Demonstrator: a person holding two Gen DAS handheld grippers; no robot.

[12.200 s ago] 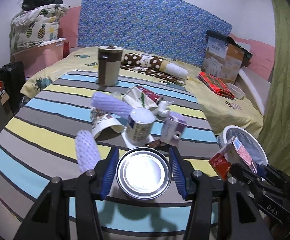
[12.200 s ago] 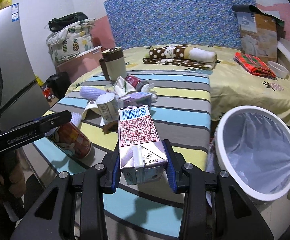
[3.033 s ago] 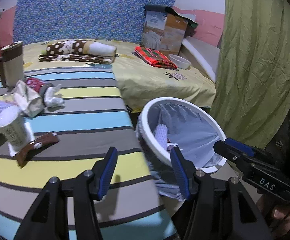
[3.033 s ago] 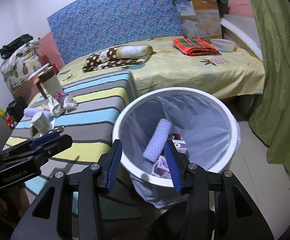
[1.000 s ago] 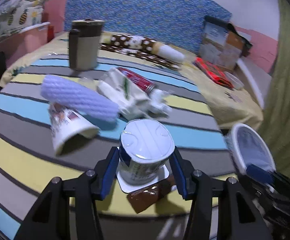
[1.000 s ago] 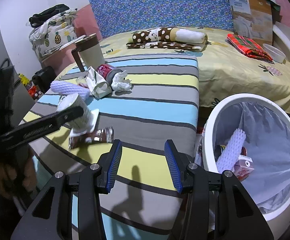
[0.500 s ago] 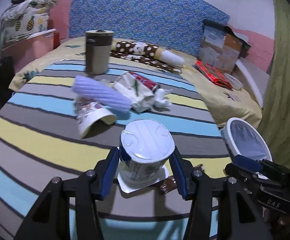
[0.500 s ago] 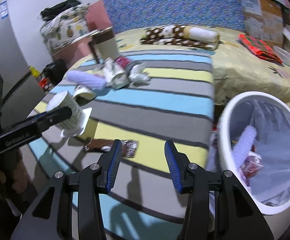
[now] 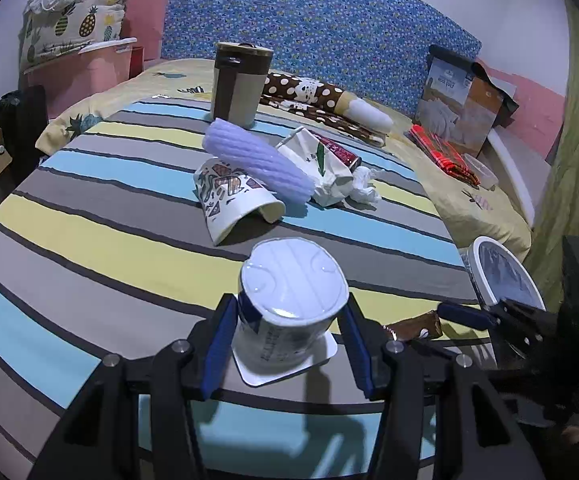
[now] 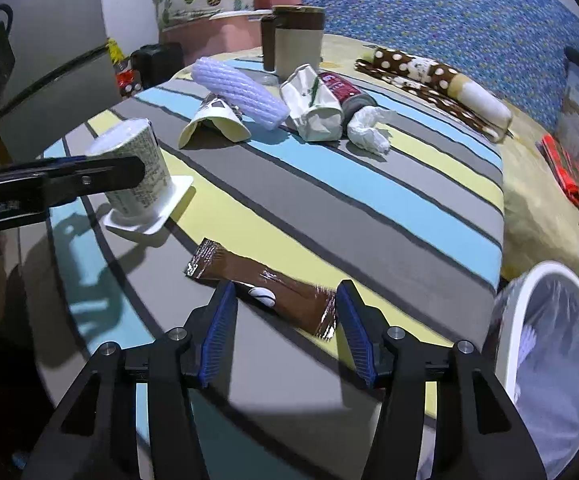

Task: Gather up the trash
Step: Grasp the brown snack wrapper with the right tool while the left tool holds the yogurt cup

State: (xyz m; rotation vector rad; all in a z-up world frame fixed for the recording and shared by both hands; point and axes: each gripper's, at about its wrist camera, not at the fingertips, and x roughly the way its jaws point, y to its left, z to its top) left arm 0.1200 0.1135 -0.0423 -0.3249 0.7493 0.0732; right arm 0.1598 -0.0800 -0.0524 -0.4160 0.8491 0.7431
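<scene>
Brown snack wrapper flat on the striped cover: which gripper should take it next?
Right. The right gripper stands open directly over the brown snack wrapper, a blue pad on either side of it. The left gripper is already occupied, closed on the upside-down white yogurt cup.

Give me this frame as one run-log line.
left gripper: shut on yogurt cup | right gripper: open, jaws just widened, astride brown wrapper | bin: to the right | stage: picking up trash

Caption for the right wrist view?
Open right gripper straddles a brown foil wrapper on the striped tablecloth.
</scene>
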